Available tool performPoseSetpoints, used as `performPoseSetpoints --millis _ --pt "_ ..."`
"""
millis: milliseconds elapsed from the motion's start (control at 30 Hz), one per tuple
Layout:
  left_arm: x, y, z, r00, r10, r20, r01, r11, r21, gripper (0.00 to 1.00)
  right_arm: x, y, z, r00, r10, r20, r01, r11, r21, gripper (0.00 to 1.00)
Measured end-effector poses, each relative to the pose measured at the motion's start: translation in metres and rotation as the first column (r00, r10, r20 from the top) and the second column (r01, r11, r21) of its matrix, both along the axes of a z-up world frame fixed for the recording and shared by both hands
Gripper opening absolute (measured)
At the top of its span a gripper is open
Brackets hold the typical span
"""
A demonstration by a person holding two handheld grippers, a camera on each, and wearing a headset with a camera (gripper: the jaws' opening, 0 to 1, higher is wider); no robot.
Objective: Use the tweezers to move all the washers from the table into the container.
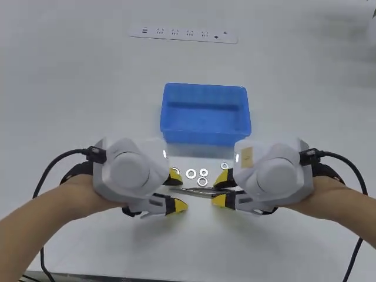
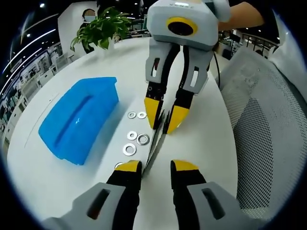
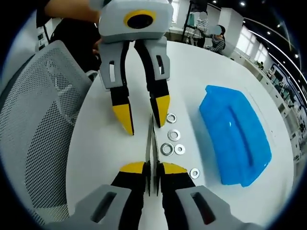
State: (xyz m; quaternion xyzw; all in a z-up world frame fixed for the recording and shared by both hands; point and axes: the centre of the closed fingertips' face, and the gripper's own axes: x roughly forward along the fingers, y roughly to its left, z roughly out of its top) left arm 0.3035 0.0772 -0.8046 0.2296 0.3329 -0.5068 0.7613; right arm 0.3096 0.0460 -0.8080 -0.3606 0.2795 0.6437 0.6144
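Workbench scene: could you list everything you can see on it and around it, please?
table: one, white, under everything
container: one, blue, mid-table, beyond the washers
washers: at least five, silver, loose between container and tweezers
tweezers: one, dark metal, between the two grippers
power strip: one, white, far side of the table
mesh chair: one, pale grey, beside the table
potted plant: one, green, past the table's end
people: at least two, far background
forearms: two, behind the grippers
left gripper: one, grey with yellow-tipped fingers, open, near the tweezers' pointed end
right gripper: one, same colours, fingers shut on the tweezers
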Motion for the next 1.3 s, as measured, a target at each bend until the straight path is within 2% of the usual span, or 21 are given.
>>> performPoseSetpoints --millis 167,267,300,333,400,500,533,600,667,800,900,1000,1100,1200,1300 --pt "-0.001 -0.006 0.0 0.999 -0.036 0.003 0.036 0.999 0.008 0.24 -0.001 0.0 0.0 1.0 0.004 0.001 -0.004 1.0 0.0 0.1" --pt "0.0 -0.01 -0.001 0.998 -0.055 0.001 0.055 0.998 0.02 0.18 -0.004 0.0 0.0 1.0 0.009 -0.017 -0.009 1.0 -0.002 0.09" --pt "0.001 -0.01 -0.001 0.998 -0.061 0.006 0.06 0.998 0.03 0.13 -0.007 0.001 0.001 1.0 0.017 -0.017 -0.017 1.0 -0.002 0.09" --pt "0.006 -0.008 0.0 0.994 -0.089 0.057 0.085 0.994 0.064 0.09 -0.009 0.001 0.001 1.0 0.021 -0.017 -0.021 1.0 0.0 0.09" --pt "0.001 -0.008 0.001 0.987 -0.143 0.074 0.137 0.988 0.075 0.08 -0.008 0.001 0.001 1.0 0.005 -0.006 -0.005 1.0 0.006 0.09" --pt "-0.001 -0.008 0.001 0.987 -0.137 0.087 0.129 0.987 0.091 0.08 -0.008 0.0 0.001 1.0 -0.021 -0.002 0.021 1.0 0.02 0.09" --pt "-0.001 -0.008 0.002 0.986 -0.138 0.091 0.129 0.987 0.098 0.07 -0.008 0.0 0.001 1.0 -0.026 0.002 0.026 0.999 0.021 0.09" --pt "-0.004 -0.008 0.002 0.989 -0.131 0.069 0.124 0.987 0.104 0.07 -0.011 0.001 0.002 1.0 -0.018 0.017 0.018 1.0 0.016 0.09" --pt "-0.009 -0.005 0.004 0.987 -0.145 0.068 0.137 0.984 0.109 0.07 -0.015 0.003 0.002 0.998 0.025 0.06 -0.026 1.0 0.018 0.09" --pt "-0.014 -0.002 0.018 0.984 -0.159 0.081 0.15 0.982 0.112 0.07 -0.017 0.005 0.005 0.996 0.009 0.086 -0.013 0.999 0.042 0.08" --pt "-0.017 -0.004 0.028 0.981 -0.167 0.099 0.156 0.982 0.106 0.07 -0.018 0.005 0.009 0.995 0.011 0.101 -0.017 0.998 0.056 0.09" --pt "-0.021 -0.01 0.044 0.974 -0.185 0.127 0.175 0.981 0.086 0.07 -0.019 0.003 0.014 0.993 0.026 0.117 -0.035 0.996 0.077 0.09" --pt "-0.022 -0.017 0.055 0.967 -0.205 0.154 0.195 0.978 0.08 0.07 -0.018 0.0 0.02 0.994 -0.007 0.106 -0.006 0.992 0.128 0.08" --pt "-0.022 -0.029 0.063 0.959 -0.219 0.18 0.211 0.975 0.064 0.07 -0.018 -0.005 0.022 0.994 -0.016 0.112 -0.001 0.99 0.144 0.09" --pt "-0.022 -0.044 0.071 0.961 -0.199 0.19 0.203 0.979 -0.002 0.07 -0.018 -0.01 0.024 0.992 -0.018 0.126 -0.002 0.987 0.16 0.09"
